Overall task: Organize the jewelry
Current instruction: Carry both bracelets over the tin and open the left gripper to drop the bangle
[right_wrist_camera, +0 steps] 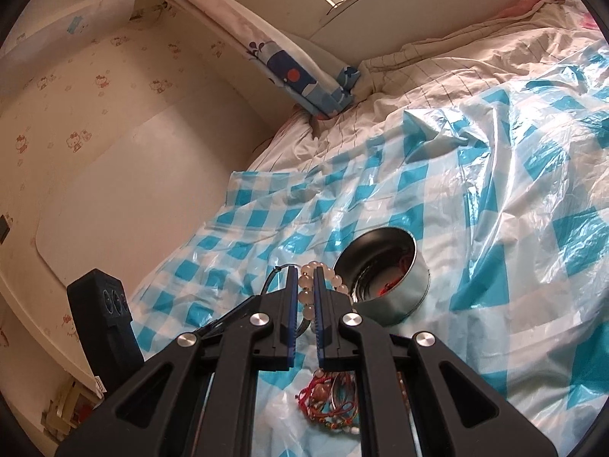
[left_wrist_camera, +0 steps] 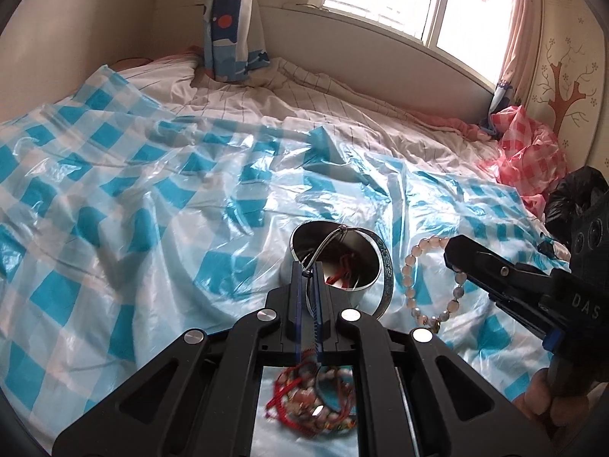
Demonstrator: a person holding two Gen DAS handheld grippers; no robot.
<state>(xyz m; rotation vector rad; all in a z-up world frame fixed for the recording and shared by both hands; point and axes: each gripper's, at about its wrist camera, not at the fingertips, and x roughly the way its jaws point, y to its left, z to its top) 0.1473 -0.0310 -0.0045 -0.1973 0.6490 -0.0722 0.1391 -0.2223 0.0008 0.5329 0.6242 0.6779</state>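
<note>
My left gripper (left_wrist_camera: 307, 271) is shut on a thin silver hoop (left_wrist_camera: 330, 242) that arcs up over a round metal tin (left_wrist_camera: 293, 245). Red cords lie inside the tin (right_wrist_camera: 413, 293). A broad engraved silver bangle (left_wrist_camera: 387, 278) curves by the tin's right side; I cannot tell whether it hangs from the hoop. My right gripper (right_wrist_camera: 306, 276) is shut on a pale pink bead bracelet (right_wrist_camera: 306, 297), which hangs above the sheet to the right of the tin in the left wrist view, bracelet (left_wrist_camera: 409, 280), right gripper (left_wrist_camera: 453, 253). A tangle of red cords and bracelets (right_wrist_camera: 329, 400) lies under both grippers.
A crinkled blue-and-white checked plastic sheet (left_wrist_camera: 152, 198) covers the bed. A red checked plastic bag (left_wrist_camera: 529, 160) and a black bag (left_wrist_camera: 571, 194) sit at the far right. A wall (right_wrist_camera: 114, 152) runs along the bed's left side, a window sill (left_wrist_camera: 361, 34) behind it.
</note>
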